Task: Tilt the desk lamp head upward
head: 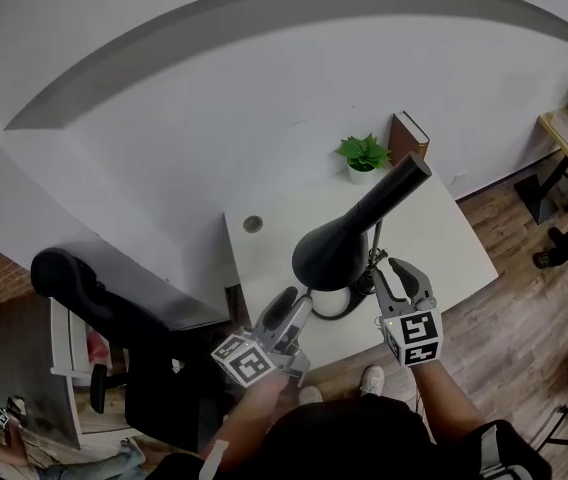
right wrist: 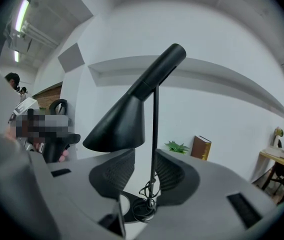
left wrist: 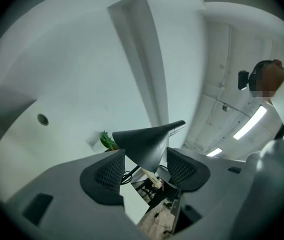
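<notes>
A black desk lamp stands on the white desk (head: 264,258), its cone head (head: 349,233) slanting up to the right above the round base (head: 332,303). My left gripper (head: 289,308) is open at the front of the head. In the left gripper view the shade's rim (left wrist: 144,141) sits between the spread pads, touching neither, with my left gripper (left wrist: 144,170) looking up at it. My right gripper (head: 389,273) is open to the right of the lamp. In the right gripper view the thin stem (right wrist: 155,134) runs through the gap of my right gripper (right wrist: 144,171), close to the right pad, under the head (right wrist: 127,116).
A small potted plant (head: 363,155) and a brown book (head: 409,136) stand at the desk's back edge by the wall. A cable hole (head: 253,224) is at the desk's back left. A black office chair (head: 94,288) stands left of the desk. The lamp's cord coils on the base (right wrist: 142,209).
</notes>
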{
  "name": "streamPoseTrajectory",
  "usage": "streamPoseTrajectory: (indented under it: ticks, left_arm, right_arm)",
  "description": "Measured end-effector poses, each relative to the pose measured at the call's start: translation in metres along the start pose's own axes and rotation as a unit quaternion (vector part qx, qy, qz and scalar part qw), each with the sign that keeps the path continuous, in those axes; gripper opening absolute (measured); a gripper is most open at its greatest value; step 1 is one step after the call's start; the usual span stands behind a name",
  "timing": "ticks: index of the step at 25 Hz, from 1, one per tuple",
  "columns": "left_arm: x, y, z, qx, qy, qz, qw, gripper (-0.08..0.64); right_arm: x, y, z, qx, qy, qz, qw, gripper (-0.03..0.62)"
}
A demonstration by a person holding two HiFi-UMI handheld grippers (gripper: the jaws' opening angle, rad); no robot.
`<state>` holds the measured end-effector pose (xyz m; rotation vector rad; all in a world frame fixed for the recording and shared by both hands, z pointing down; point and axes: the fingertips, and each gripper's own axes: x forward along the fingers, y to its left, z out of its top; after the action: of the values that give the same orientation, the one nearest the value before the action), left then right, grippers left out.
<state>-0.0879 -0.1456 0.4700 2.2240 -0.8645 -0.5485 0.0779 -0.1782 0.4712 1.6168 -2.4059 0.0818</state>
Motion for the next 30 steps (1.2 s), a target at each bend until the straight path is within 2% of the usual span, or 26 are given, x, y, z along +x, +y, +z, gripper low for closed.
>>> streamPoseTrajectory:
  ticks: [4,8,13,20,25,28,30]
  left_arm:
    - [0.001,0.013,0.001,-0.074,-0.026,0.007,0.9969,0.265]
    - [0.009,0.008,0.006,-0.152,-0.061,-0.036,0.9859,0.265]
    - [0.019,0.002,0.010,-0.155,-0.069,-0.058,0.9837,0.265]
    - [0.023,0.011,0.009,-0.189,-0.081,-0.051,0.9773,0.265]
    - [0.025,0.024,0.008,-0.212,-0.092,-0.026,0.9726,0.262]
    - [0.028,0.025,0.011,-0.215,-0.098,-0.028,0.9713,0.236]
    - [0.029,0.026,0.013,-0.226,-0.104,-0.032,0.9679,0.192]
  right_arm:
    - [0.008,-0.003,-0.004,-0.004,0.005,0.000,1.000,0.132]
    - [0.019,-0.007,-0.007,-0.012,0.012,0.002,1.000,0.143]
    - [0.037,-0.010,-0.016,-0.006,0.032,0.014,0.999,0.146]
    - [0.055,-0.010,-0.025,0.001,0.044,0.019,0.999,0.146]
    - [0.062,-0.011,-0.028,-0.001,0.046,0.024,0.999,0.146]
    - [0.064,-0.015,-0.026,-0.006,0.038,0.019,0.999,0.133]
    - [0.064,-0.018,-0.024,-0.005,0.034,0.016,0.999,0.116]
